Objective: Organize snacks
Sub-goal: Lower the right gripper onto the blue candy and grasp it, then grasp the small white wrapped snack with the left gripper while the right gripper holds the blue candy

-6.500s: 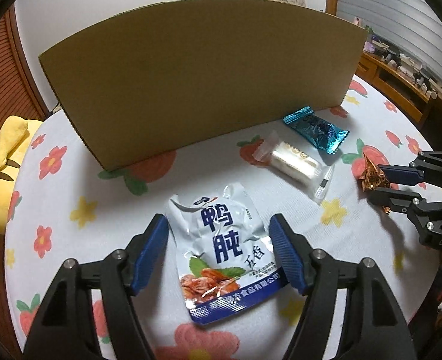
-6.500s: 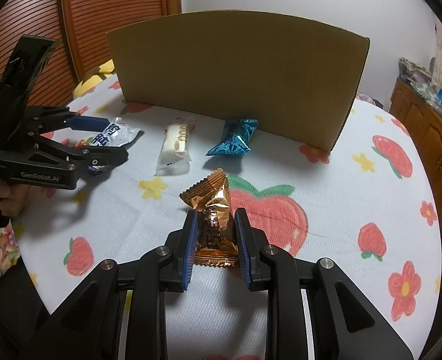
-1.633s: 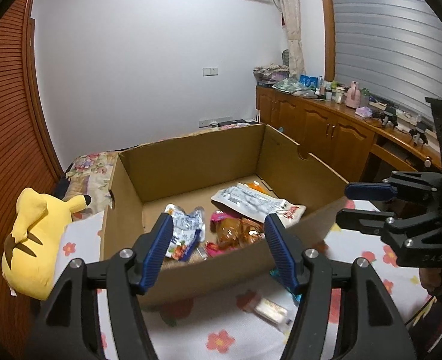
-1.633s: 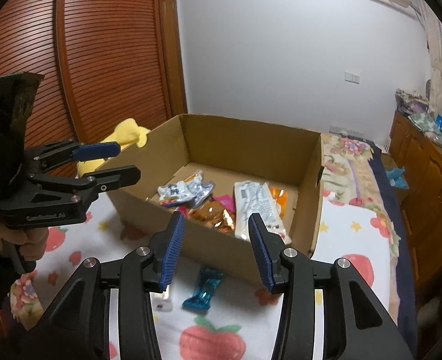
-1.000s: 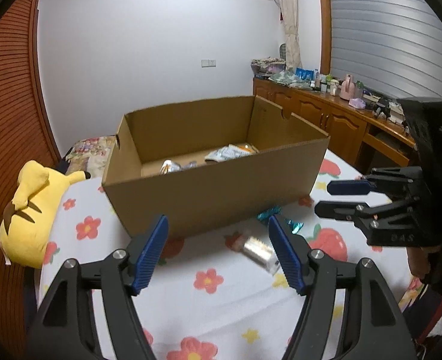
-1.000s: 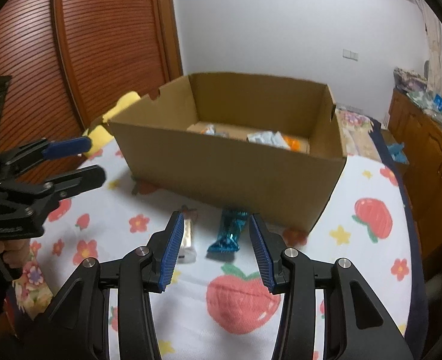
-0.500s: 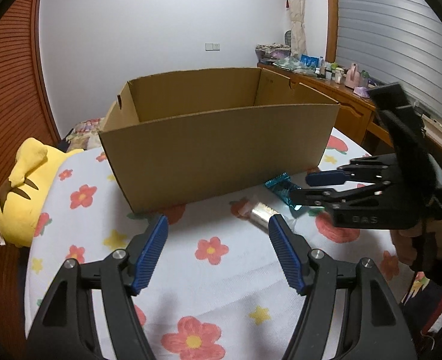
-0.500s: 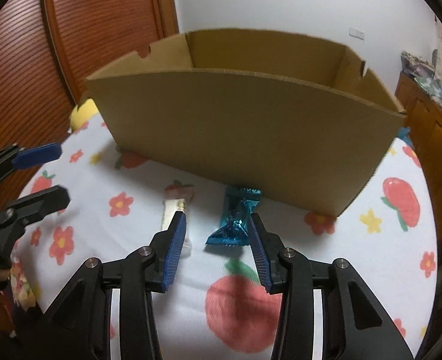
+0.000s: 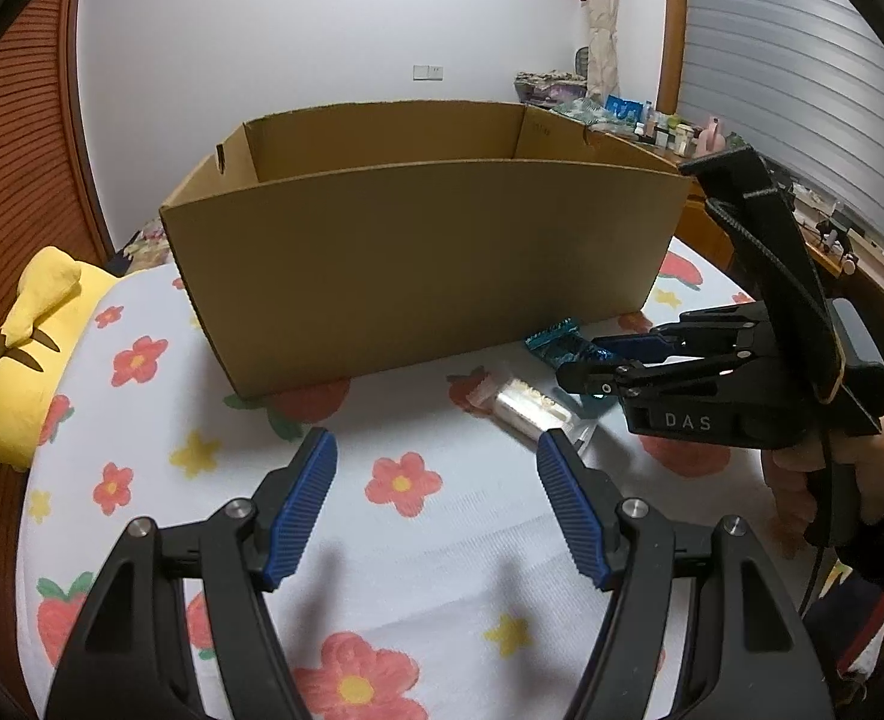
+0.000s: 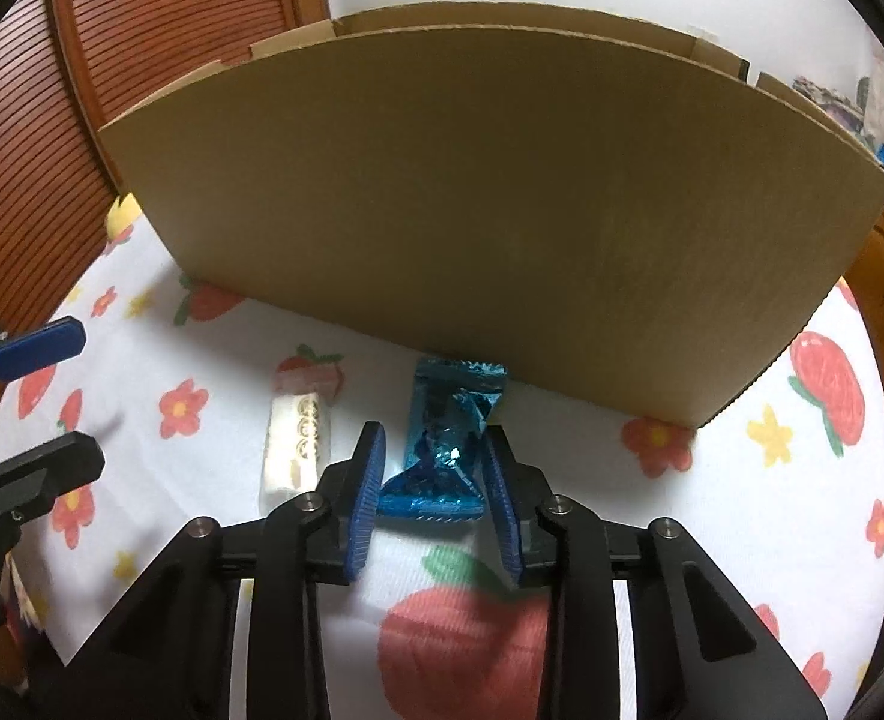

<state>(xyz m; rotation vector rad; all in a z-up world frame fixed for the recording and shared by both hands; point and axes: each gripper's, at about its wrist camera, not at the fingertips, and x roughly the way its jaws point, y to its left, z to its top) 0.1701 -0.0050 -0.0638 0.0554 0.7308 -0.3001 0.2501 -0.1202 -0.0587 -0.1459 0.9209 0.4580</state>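
A blue foil snack [image 10: 445, 444] lies on the flowered tablecloth just in front of the cardboard box [image 10: 490, 180]. My right gripper [image 10: 435, 468] is open, low over the table, with its pads on either side of the blue snack's near end. A white wrapped bar [image 10: 296, 441] lies to the left of it. In the left wrist view the box [image 9: 417, 258] stands ahead, the white bar [image 9: 523, 408] and blue snack [image 9: 565, 348] lie at right, and the right gripper [image 9: 586, 360] reaches over them. My left gripper [image 9: 435, 498] is open and empty above the cloth.
A yellow plush toy [image 9: 27, 348] lies at the table's left edge. The box's inside is hidden from both views. A wooden sideboard with clutter [image 9: 640, 126] stands behind at right. A slatted wooden door [image 10: 141, 30] is at left.
Both grippers came down from above the box to table level. My right gripper moved forward so its open pads now flank the blue snack. The left gripper moved little in the last half second.
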